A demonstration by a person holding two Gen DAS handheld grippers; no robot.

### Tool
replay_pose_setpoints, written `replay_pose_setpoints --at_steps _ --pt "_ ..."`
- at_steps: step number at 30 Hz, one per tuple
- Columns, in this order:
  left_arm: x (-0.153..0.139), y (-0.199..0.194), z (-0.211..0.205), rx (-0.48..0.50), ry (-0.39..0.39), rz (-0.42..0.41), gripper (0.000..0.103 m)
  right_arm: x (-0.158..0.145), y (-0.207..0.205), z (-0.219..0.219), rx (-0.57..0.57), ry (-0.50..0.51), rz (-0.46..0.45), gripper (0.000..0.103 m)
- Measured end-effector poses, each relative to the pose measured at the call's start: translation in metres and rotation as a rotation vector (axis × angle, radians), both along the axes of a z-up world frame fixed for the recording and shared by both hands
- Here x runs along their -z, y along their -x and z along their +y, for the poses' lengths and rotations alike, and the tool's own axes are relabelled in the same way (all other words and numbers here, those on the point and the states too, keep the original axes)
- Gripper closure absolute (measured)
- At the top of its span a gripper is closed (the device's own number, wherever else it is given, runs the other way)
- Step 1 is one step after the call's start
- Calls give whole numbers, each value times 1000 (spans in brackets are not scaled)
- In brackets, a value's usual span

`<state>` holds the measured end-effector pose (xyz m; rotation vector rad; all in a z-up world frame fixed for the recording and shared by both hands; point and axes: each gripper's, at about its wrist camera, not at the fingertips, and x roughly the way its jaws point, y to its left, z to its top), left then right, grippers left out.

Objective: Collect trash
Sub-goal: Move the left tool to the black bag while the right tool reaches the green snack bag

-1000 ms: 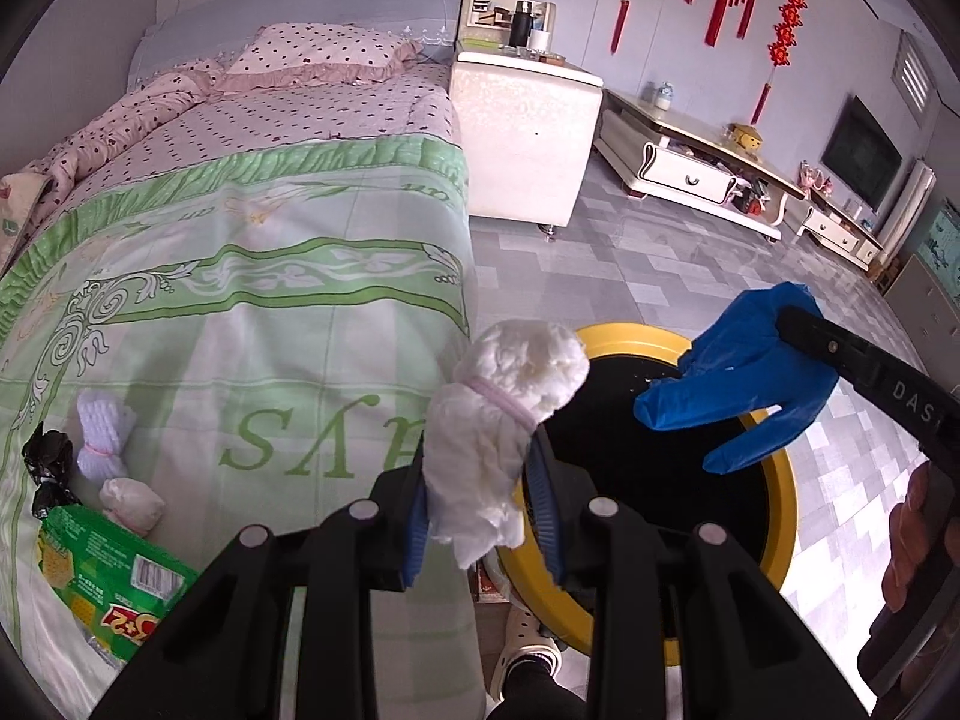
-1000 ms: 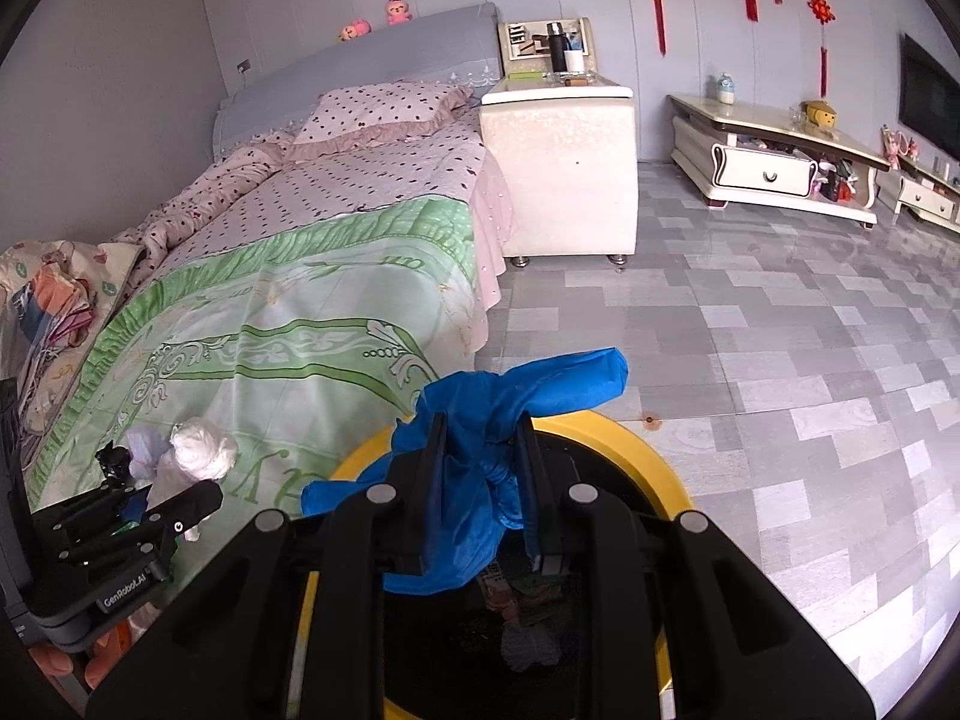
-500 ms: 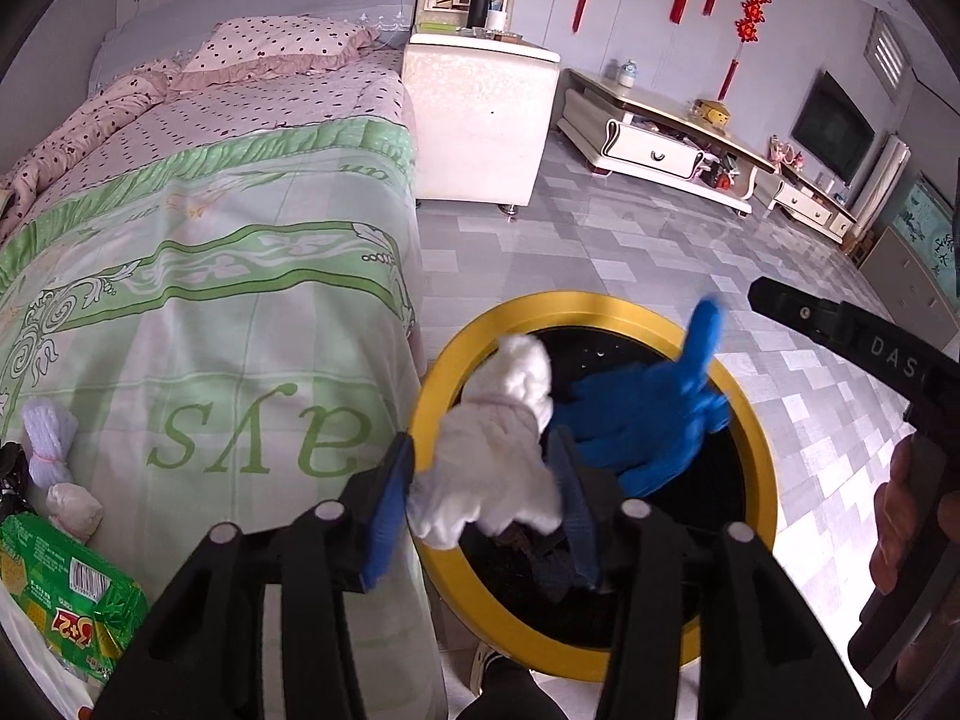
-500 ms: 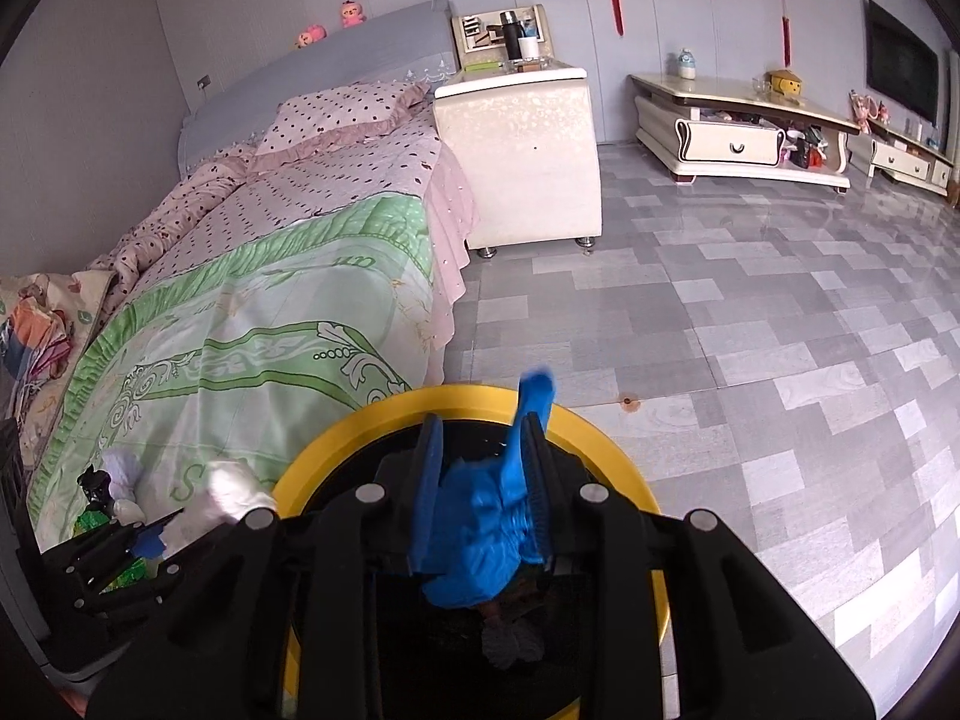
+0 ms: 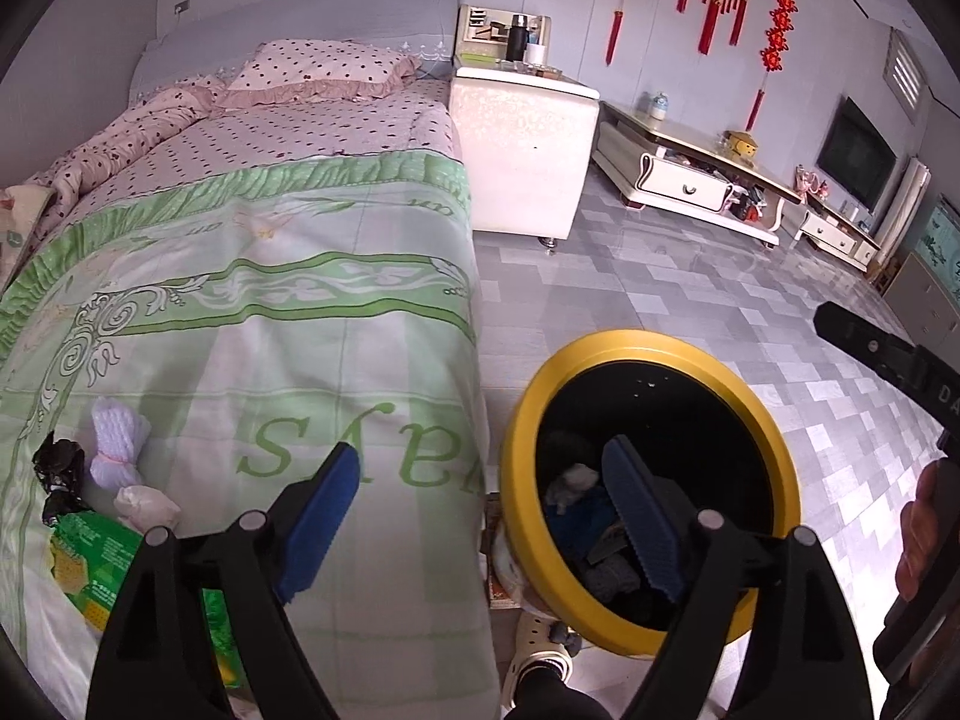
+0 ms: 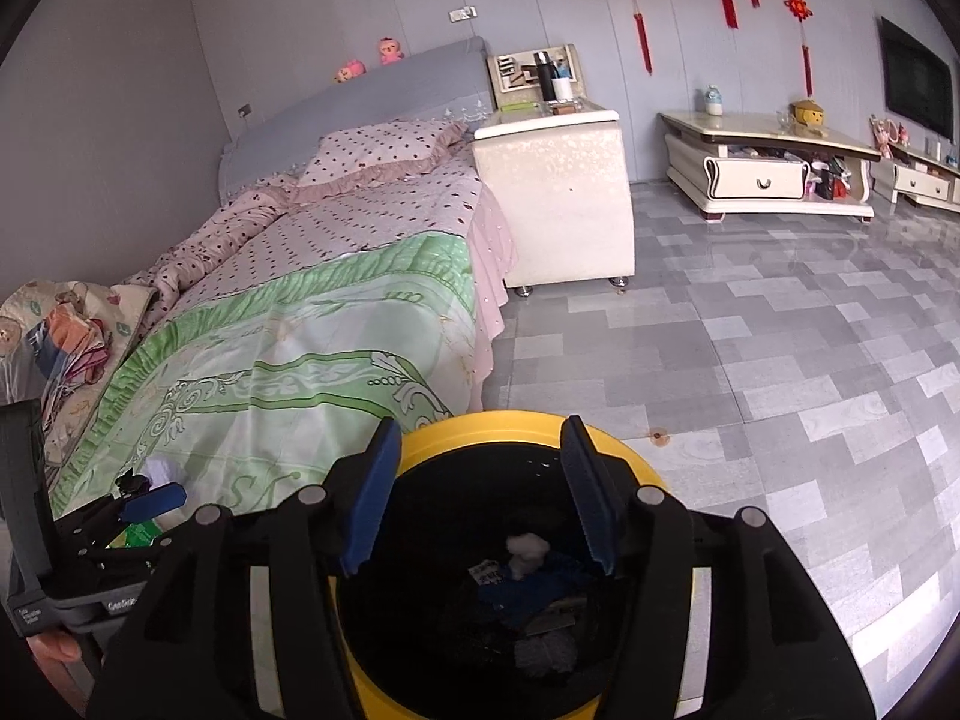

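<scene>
The yellow-rimmed black bin [image 5: 654, 342] stands on the floor beside the bed. Inside it lie a white tissue wad [image 5: 573, 483] and a blue glove [image 5: 579, 525]. My left gripper [image 5: 480, 516] hovers between the bed edge and the bin, its jaws opening with nothing between them. My right gripper [image 6: 480, 498] is above the bin [image 6: 522, 426], its jaws also opening and empty; the wad [image 6: 527, 549] and glove [image 6: 540, 582] lie below it. On the bed remain a white netted wad [image 5: 117, 444], a pale wad [image 5: 144, 504], a black scrap [image 5: 57, 474] and a green packet [image 5: 90, 558].
The bed with a green-and-white quilt [image 5: 270, 300] fills the left. A white nightstand [image 5: 522, 144] stands beyond the bin, and a low TV console [image 5: 690, 180] lines the far wall. Grey tiled floor [image 6: 780, 360] stretches right. A person's shoe [image 5: 540, 654] is by the bin.
Both grippers opened. The white wad left the left gripper and the blue glove left the right one; both now lie inside the bin. The left gripper shifted back toward the bed.
</scene>
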<state>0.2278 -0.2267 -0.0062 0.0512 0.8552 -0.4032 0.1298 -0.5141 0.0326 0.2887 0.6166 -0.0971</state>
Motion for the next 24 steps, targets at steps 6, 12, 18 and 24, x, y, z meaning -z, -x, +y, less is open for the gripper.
replay_pose_setpoints --at_steps 6,12,18,24 --pt "-10 -6 52 -93 -16 -18 22 -12 -4 41 -80 6 -16 44" --pt "-17 -12 111 -199 -14 -26 22 -19 -12 87 -165 8 -21 41" --pt "-18 -18 167 -295 -17 -26 22 -25 -22 139 -255 29 -25 37" --pt "-14 -26 216 -380 -38 -19 22 -24 -32 185 -335 29 -19 37"
